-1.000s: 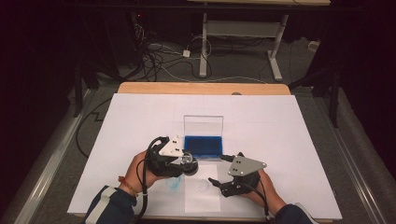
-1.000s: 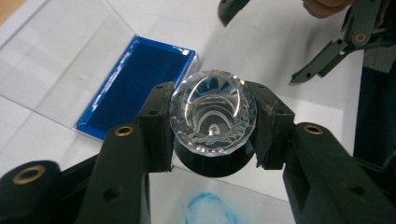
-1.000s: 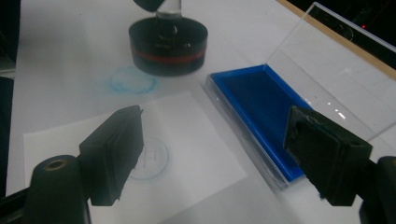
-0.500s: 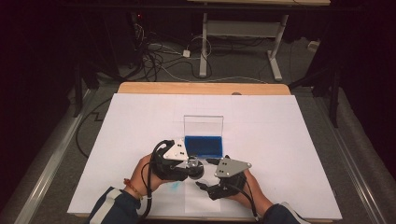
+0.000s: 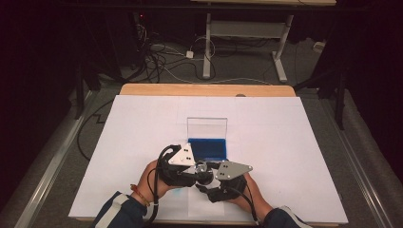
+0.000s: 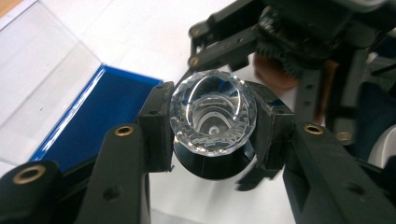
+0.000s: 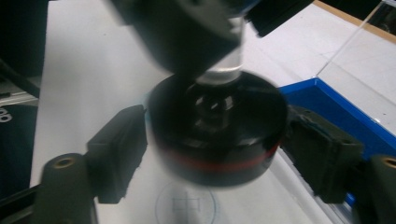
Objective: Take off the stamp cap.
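1. Crystal [image 6: 213,112], faceted and clear, sits clamped between the left tongs [image 6: 211,128] pads, held above the desk [image 5: 294,142] near its front edge, just in front of the blue case [image 5: 208,148].
2. Black base [image 7: 217,135], a round disc with a red band, hangs under the crystal; the two seem joined by a clear stem, though blur hides the joint.
3. Right tongs [image 7: 215,154] stand apart, one pad on each side of the base, neither visibly touching it.
4. Step in hand, as I judge it: right tongs grip the base while the left holds the crystal, to part or join the two.
5. To do it well: centre the base between the right pads, close square on its rim, keep the left grip steady, then pull or twist along the stem, not sideways.
6. Risk: the smooth rim may slip from an off-centre pinch.
7. Axis: the long axis runs from crystal through stem to base, roughly upright; the crystal's broad faceted face points up toward the left camera, base down toward the desk.
8. Case lid [image 5: 207,127] stands open, upright behind the blue tray.
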